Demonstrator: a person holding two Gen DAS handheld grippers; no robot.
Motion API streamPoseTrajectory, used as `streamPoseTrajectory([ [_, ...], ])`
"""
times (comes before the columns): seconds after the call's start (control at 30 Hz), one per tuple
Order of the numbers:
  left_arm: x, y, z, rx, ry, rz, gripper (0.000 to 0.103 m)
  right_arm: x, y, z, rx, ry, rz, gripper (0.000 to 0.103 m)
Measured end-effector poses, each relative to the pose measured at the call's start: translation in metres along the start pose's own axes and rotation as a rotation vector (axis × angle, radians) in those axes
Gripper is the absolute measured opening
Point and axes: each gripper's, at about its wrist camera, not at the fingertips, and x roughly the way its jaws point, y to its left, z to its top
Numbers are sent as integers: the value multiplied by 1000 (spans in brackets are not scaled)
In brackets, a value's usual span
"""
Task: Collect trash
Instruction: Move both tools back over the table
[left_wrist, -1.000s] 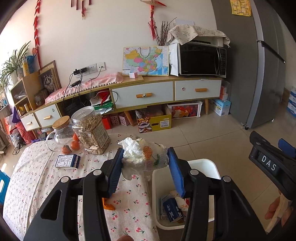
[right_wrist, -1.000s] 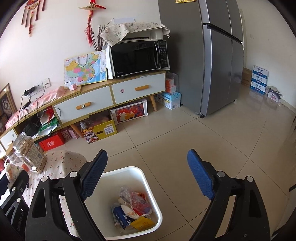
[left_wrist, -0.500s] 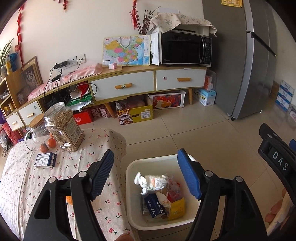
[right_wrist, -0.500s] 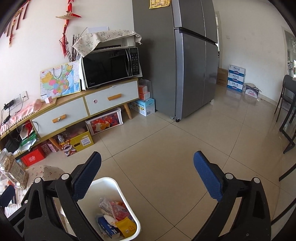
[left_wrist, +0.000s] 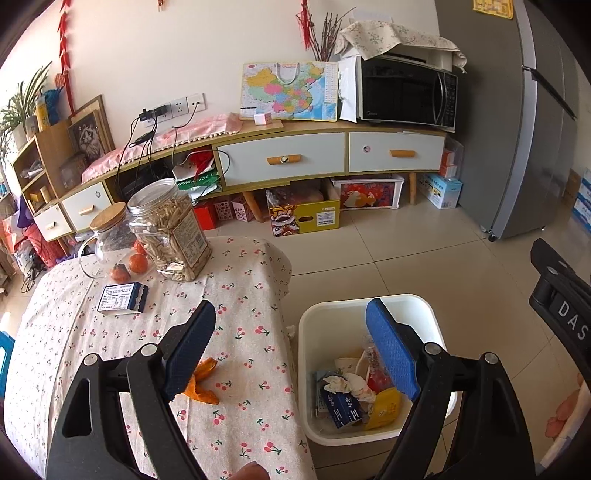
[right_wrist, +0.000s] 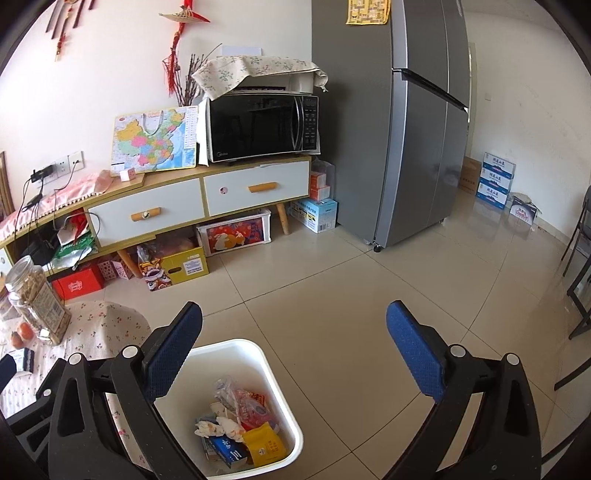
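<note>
A white trash bin (left_wrist: 421, 306) stands on the floor beside the table and holds wrappers and a crumpled white tissue (left_wrist: 347, 382); the bin also shows in the right wrist view (right_wrist: 273, 373). My left gripper (left_wrist: 291, 350) is open and empty, spanning the table edge and the bin. An orange peel (left_wrist: 201, 386) lies on the cherry-print tablecloth (left_wrist: 243, 295) by the left finger. A small blue box (left_wrist: 122, 298) lies further back. My right gripper (right_wrist: 291, 350) is open and empty above the bin and floor.
A jar of snacks (left_wrist: 170, 229), a glass pitcher with a wooden lid (left_wrist: 109, 236) and small oranges (left_wrist: 138, 263) stand at the table's far end. A cabinet with a microwave (right_wrist: 262, 127) and a fridge (right_wrist: 406, 122) line the wall. Tiled floor (right_wrist: 369, 295) lies beyond the bin.
My left gripper opened and dropped the crumpled tissue into the bin, then swung back left toward the table. My right gripper stayed open and shifted slightly.
</note>
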Motion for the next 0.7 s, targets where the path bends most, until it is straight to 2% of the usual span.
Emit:
streamPoseTrajectory([
  [0.2,0,25,-4,-31,10,34,86,-5,30,-6,-83,2,35,96],
  [0.7,9,96,-21,-129,52,124,86,-18,105,-22,-229,5,126,96],
])
